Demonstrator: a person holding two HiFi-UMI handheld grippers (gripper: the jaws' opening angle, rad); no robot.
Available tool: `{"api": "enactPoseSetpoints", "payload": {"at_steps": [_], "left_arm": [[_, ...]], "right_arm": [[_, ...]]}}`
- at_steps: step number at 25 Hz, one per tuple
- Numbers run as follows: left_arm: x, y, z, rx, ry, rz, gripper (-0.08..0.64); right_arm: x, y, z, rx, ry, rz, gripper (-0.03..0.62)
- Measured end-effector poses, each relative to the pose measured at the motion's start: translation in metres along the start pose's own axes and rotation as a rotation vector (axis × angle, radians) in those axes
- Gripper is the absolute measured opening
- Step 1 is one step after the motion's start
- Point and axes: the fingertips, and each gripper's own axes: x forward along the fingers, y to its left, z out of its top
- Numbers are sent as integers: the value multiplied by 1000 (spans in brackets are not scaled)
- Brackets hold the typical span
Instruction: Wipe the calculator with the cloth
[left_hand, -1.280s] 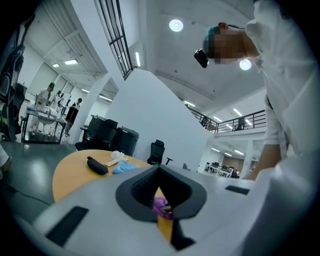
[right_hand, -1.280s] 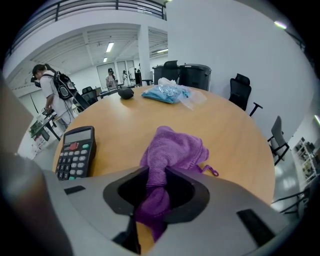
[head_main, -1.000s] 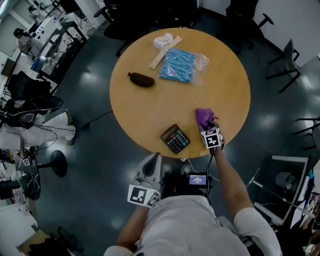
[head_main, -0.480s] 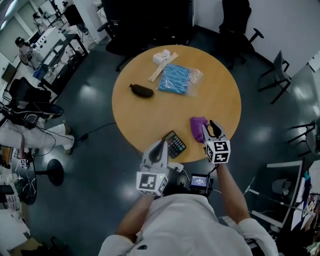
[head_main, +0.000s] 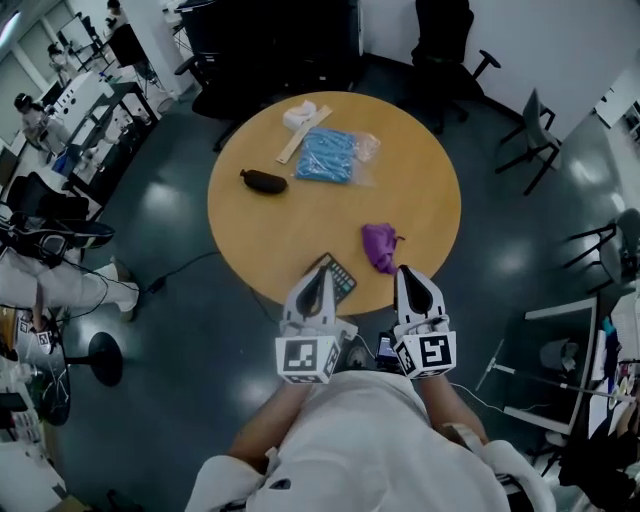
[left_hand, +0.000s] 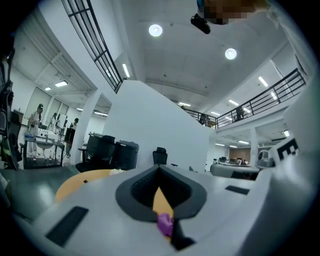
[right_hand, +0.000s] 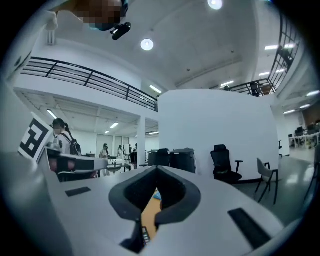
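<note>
Both tongs are clenched on nothing. The left gripper (head_main: 320, 278) has its jaws pressed together, and the right gripper (head_main: 408, 275) has just been closing its jaws with no thing between them. They hover side by side, pointing level, above the near edge of the round table (head_main: 300, 205) and clear of its surface. The purple cloth (head_main: 378, 246) lies crumpled on the tabletop just ahead of the right gripper, held by neither. The calculator (head_main: 340, 272) lies just beside the cloth, partly hidden behind the left gripper's tips. This scene fits two stages alike: the cloth waiting to be taken up, or the cloth laid down beside the calculator with the wiping over. The frames do not settle which. If wiping is due, doing it well would likely call for a firm pinch on a bunched fold of cloth. The calculator would also need steadying, since it sits close to the table's near edge and looks light enough to slide.
</note>
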Motion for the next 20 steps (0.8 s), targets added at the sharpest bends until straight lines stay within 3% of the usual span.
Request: {"api": "enactPoseSetpoints", "payload": {"at_steps": [5,20], "left_arm": [[-11,-13,-25,-2,57,-38,7],[-16,-9,-27,-7,66,-47,6]], "right_arm": [[-20,1,-26,33,53,-14,17],[-22,0,-20,16,47,-25,15]]}}
